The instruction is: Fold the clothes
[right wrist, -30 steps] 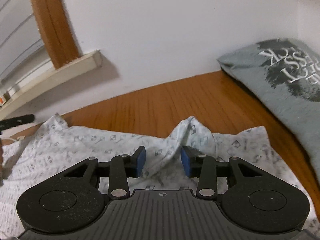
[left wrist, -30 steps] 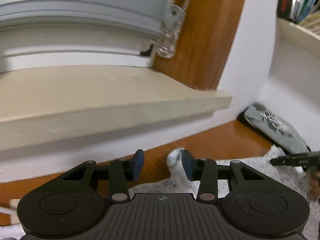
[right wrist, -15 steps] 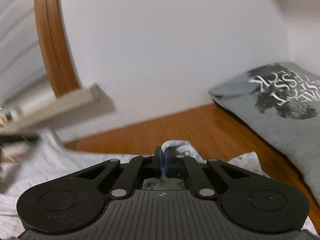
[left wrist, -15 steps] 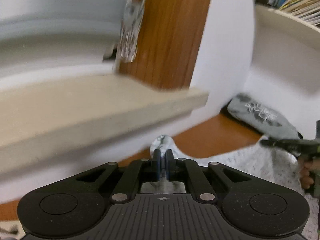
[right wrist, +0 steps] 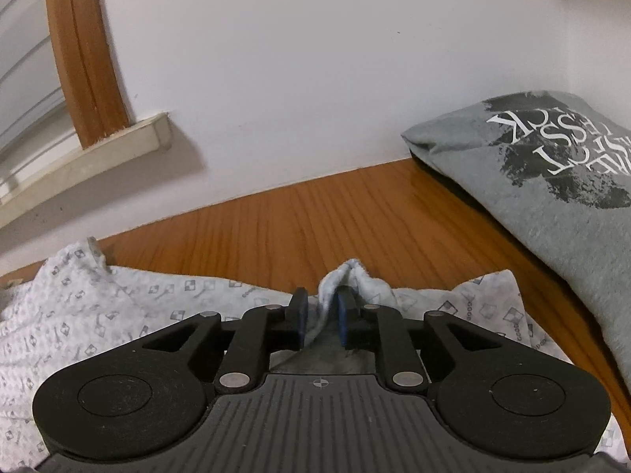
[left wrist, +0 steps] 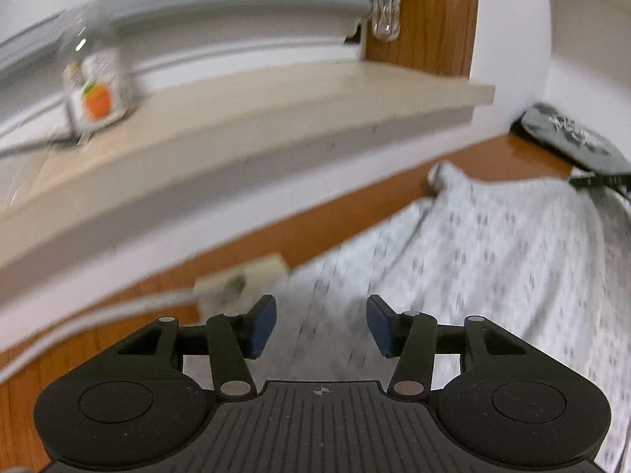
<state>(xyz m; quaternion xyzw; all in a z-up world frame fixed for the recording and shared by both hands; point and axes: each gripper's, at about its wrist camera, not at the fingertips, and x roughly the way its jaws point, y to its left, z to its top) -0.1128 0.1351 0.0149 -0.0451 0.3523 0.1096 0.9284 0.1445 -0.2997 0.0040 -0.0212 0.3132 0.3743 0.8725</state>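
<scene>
Between my right gripper's point(right wrist: 320, 317) blue pads a pinched peak of the patterned white garment point(right wrist: 98, 307) stands up, and the jaws are opening around it; the left pad seems to stand just off the fabric while the right one is close against it, so I read the cloth as released rather than clamped. From there the garment spreads left and right across the wooden tabletop point(right wrist: 299, 228), its far edge lying in soft wrinkles with one small corner lifted at the left. Beyond it, at the right, a folded grey T-shirt point(right wrist: 552, 181) with a dark print and white lettering lies on the same wood, apart from the white cloth, close to the white wall point(right wrist: 295, 59).

On my left side, the left gripper point(left wrist: 320, 325) is also opening, its pads wide apart with nothing between them; it hangs above the near stretch of the garment point(left wrist: 493, 260), which is motion-blurred here. Just ahead and left of it a beige plug block point(left wrist: 240, 283) with a pale cable sits on the wood beside the cloth's edge. Above that runs a cream window sill point(left wrist: 276, 118), carrying a blurred clear jar point(left wrist: 96, 90) with an orange label, and a wooden window frame point(left wrist: 430, 19) rises behind
</scene>
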